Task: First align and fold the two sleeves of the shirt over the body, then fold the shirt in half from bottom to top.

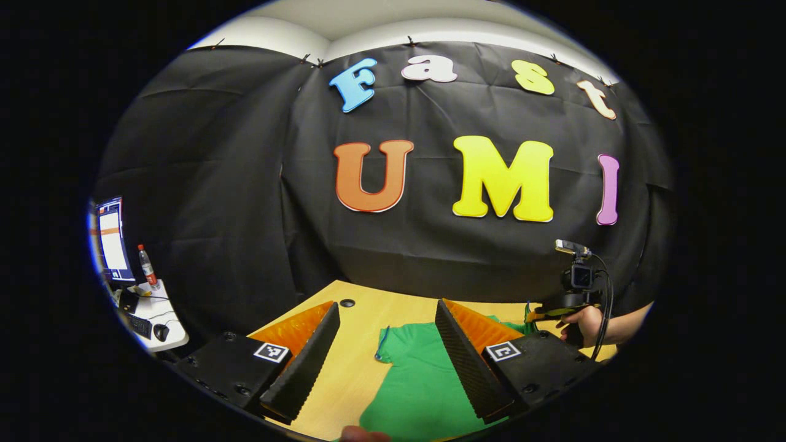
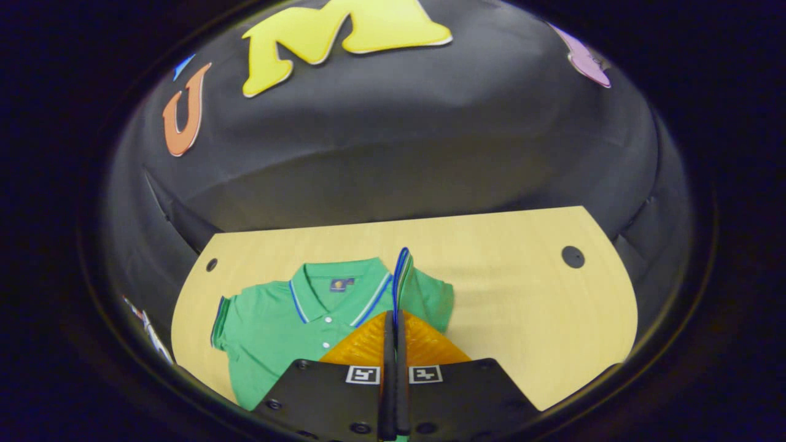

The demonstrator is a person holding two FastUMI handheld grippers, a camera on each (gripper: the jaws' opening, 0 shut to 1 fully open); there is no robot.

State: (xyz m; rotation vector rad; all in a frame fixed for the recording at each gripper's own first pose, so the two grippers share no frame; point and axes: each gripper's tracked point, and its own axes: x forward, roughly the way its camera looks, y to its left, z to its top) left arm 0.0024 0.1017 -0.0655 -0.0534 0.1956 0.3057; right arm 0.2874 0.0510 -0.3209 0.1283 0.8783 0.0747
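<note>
A green polo shirt (image 2: 288, 331) with blue-and-white trim lies face up on the wooden table (image 2: 509, 307), collar (image 2: 341, 288) towards the far wall. My right gripper (image 2: 393, 316) is shut on the edge of one short sleeve (image 2: 402, 270), whose striped cuff stands up above the fingertips. The other sleeve (image 2: 222, 320) lies flat at the shirt's left. In the left gripper view, my left gripper (image 1: 387, 304) hangs open above the shirt (image 1: 417, 380), holding nothing. Farther right, a hand (image 1: 583, 322) holds the right gripper (image 1: 537, 315) over the table.
The table (image 1: 362, 368) has round cable holes (image 2: 573, 256) near its far corners. Black cloth walls close it in behind and at the sides. Off to the left stands a white side table (image 1: 161, 325) with a monitor (image 1: 113, 239), a bottle (image 1: 147, 267) and a mouse.
</note>
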